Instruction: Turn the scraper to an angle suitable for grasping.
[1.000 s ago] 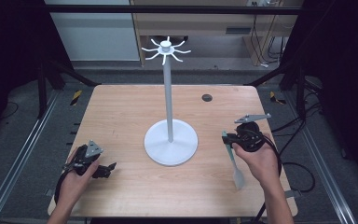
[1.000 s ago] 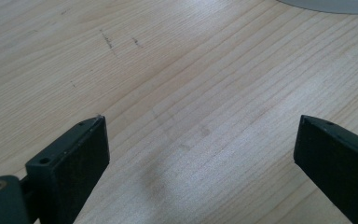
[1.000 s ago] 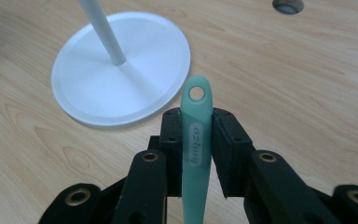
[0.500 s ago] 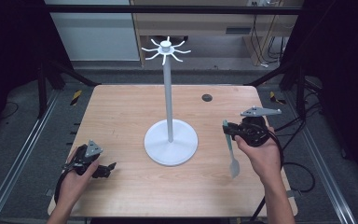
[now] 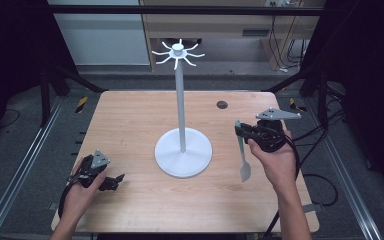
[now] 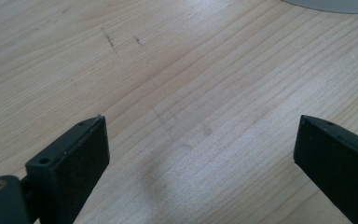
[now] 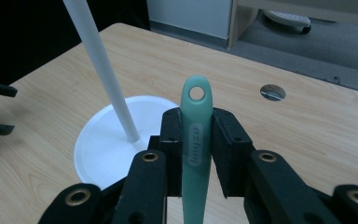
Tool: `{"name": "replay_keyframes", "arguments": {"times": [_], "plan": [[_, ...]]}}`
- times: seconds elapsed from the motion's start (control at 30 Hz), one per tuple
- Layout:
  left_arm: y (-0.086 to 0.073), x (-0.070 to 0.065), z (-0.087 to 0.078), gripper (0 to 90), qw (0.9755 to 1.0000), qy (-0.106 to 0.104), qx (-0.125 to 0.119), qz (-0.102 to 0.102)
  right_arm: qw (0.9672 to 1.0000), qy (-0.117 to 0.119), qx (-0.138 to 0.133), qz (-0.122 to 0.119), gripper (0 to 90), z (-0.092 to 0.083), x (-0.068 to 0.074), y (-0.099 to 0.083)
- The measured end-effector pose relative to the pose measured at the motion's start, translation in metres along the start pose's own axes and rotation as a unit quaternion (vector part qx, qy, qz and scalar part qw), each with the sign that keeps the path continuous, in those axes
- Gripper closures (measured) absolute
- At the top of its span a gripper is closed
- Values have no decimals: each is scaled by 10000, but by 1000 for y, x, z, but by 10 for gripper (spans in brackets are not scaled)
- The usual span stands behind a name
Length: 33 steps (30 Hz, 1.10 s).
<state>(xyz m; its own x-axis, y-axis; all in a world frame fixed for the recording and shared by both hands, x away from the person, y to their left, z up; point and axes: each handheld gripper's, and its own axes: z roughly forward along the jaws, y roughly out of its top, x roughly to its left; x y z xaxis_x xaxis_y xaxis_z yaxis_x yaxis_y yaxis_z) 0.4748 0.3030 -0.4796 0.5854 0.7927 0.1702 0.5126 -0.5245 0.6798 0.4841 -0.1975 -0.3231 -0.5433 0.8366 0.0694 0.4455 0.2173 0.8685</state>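
A white stand point(image 5: 182, 115) with a round base point(image 5: 183, 152) and a crown of hooks point(image 5: 178, 53) rises from the middle of the wooden table point(image 5: 130, 120). My right gripper point(image 5: 239, 131) is shut on the handle of a pale green spatula point(image 5: 242, 152), which hangs blade down to the right of the base. In the right gripper view the spatula's handle point(image 7: 196, 135), with a hole at its tip, sits pinched between the pads, the stand's pole point(image 7: 103, 70) just behind. My left gripper point(image 5: 115, 181) rests low at the front left, open, over bare wood point(image 6: 200, 116).
A small round dark grommet point(image 5: 222, 104) sits in the table near the far right. Metal rails point(image 5: 25, 165) run along both sides of the table. A cabinet point(image 5: 215, 20) and cables stand beyond the far edge.
My right gripper has risen with the spatula, lifting the blade off the table. The left hand has kept still.
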Motion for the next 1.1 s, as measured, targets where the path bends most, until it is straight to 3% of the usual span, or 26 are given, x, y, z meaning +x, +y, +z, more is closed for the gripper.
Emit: {"name": "replay_keyframes", "arguments": {"times": [0.4,1.1], "plan": [[0,0,-1,30,10000,-3,11,14,9996,54,-290,-40,751,0,10,18],[0,1,0,31,10000,-15,-8,-13,9983,115,-555,-104,750,5,28,42]]}}
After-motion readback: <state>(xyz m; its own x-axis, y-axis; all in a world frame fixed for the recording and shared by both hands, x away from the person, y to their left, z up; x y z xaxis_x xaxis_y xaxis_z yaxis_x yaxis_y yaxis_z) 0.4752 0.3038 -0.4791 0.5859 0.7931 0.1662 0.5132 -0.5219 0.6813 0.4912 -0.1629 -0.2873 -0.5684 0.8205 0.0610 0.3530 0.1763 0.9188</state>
